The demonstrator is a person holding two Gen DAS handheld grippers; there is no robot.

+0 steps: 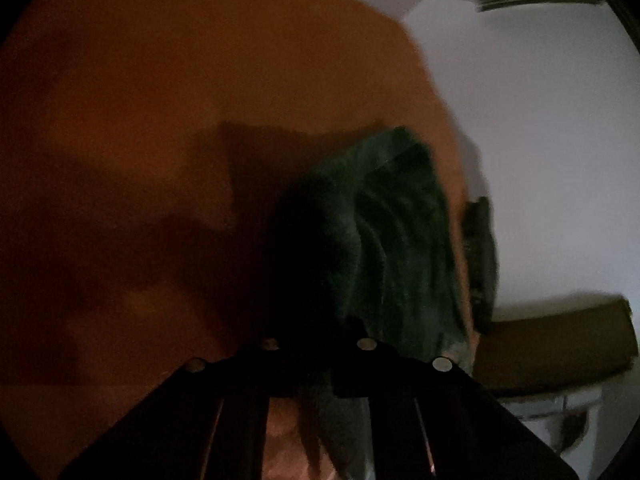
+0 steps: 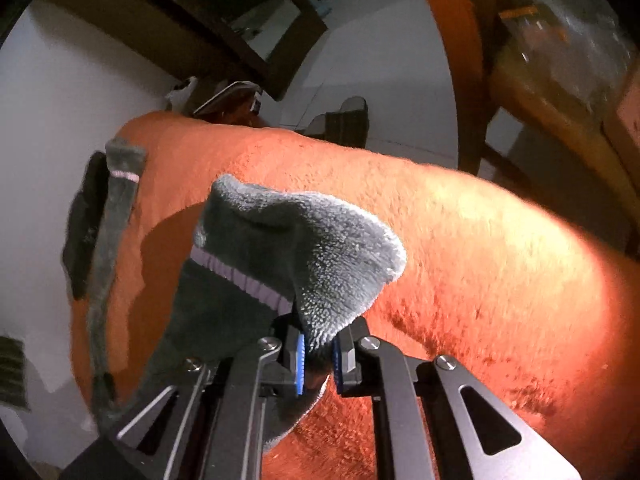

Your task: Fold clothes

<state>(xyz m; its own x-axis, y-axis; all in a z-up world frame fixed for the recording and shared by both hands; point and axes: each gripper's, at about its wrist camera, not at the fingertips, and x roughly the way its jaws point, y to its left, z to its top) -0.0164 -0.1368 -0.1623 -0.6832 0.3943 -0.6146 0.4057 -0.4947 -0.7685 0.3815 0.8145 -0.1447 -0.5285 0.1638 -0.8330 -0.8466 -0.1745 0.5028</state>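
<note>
My right gripper is shut on a fuzzy grey sock with a lilac stripe, its blue pads pinching the fabric. The sock is lifted above an orange fleecy cover and trails down to the left. A second grey strip with a pink stripe runs along the cover's left edge. The left wrist view is very dark. There a dark green-grey ribbed cloth rises off the orange cover into my left gripper, which looks shut on it.
A dark object hangs at the cover's left edge, also seen as a dark object. White floor lies beyond. Dark wooden furniture and an orange chair frame stand behind. A brown ledge sits at right.
</note>
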